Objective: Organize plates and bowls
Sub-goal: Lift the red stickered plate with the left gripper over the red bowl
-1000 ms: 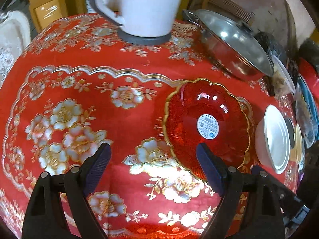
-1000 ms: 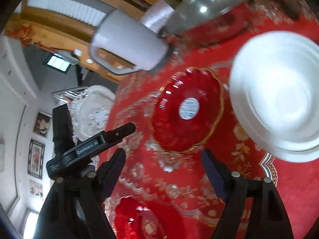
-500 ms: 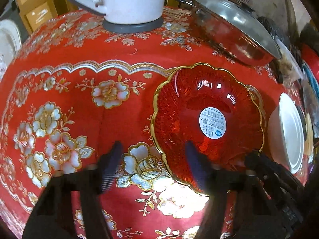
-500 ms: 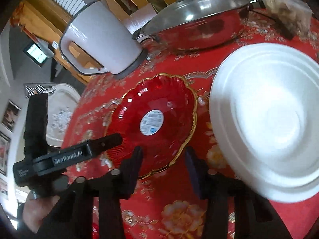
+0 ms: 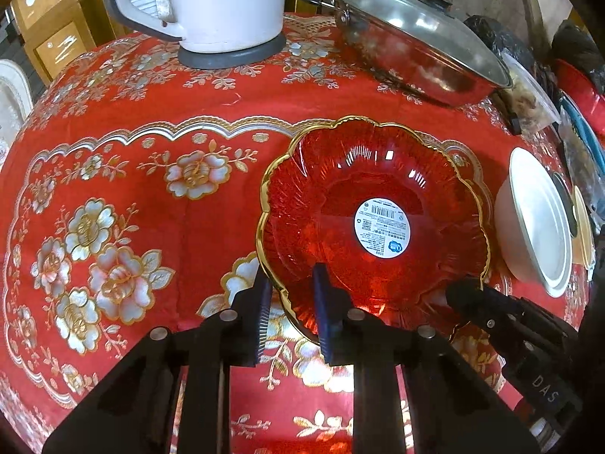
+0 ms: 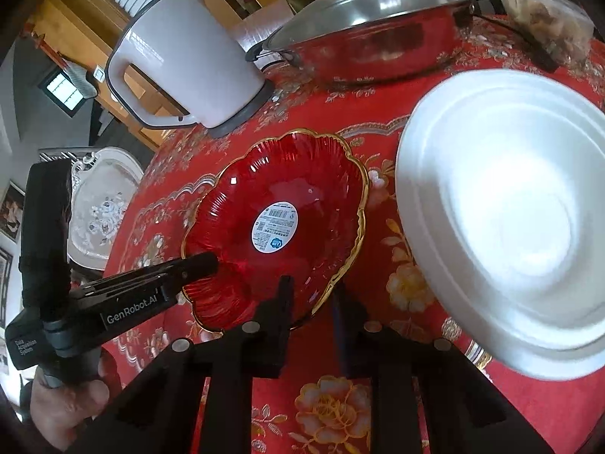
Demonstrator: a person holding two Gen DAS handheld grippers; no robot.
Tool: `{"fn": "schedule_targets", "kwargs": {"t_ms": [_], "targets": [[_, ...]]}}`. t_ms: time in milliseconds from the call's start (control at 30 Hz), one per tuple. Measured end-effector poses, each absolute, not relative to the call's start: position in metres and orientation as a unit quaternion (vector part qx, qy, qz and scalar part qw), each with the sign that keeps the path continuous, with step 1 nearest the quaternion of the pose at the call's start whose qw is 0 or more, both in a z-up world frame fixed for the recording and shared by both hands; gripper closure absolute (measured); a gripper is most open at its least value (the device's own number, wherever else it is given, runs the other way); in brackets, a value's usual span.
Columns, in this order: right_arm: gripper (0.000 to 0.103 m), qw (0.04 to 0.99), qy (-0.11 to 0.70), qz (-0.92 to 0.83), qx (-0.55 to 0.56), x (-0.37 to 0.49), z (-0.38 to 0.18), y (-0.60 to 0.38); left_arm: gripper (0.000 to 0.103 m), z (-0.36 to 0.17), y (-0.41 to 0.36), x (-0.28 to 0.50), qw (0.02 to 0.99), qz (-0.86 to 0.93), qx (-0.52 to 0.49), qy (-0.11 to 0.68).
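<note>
A red glass plate with a gold scalloped rim and a round white sticker lies on the red flowered tablecloth. My left gripper straddles its near left rim. Its jaws are closing, one pad outside the rim and one inside, and both touch the glass. My right gripper grips the plate at its near right rim, jaws closing the same way. Each gripper shows in the other's view: the right gripper and the left gripper, both at the plate's edge.
A white bowl stands just right of the plate. Behind it are a white kettle and a lidded steel pot. A food container sits at the far right. A hand holds the left gripper.
Both grippers came in closer to the red plate. Their jaws narrowed from wide apart to closed over its rim, the left on the left side and the right on the right side.
</note>
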State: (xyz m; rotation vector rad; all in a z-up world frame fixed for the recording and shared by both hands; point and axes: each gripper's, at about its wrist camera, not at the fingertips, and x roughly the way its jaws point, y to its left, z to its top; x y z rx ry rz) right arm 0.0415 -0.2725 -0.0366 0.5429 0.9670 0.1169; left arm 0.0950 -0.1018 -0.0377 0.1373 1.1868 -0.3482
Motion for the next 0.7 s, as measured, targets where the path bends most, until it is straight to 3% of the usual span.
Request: {"fn": "schedule_targets", "kwargs": {"t_ms": [400, 700], "targets": [[0.084, 0.855, 0.449, 0.073, 0.250, 0.023, -0.009, -0.261, 0.084, -0.003, -0.084, 0.067, 0.824, -0.168, 0.045, 0.539], [0.084, 0.865, 0.433, 0.097, 0.232, -0.021, 0.036, -0.247, 0.084, 0.050, -0.057, 0.004, 0.848, -0.171, 0.045, 0.500]]}}
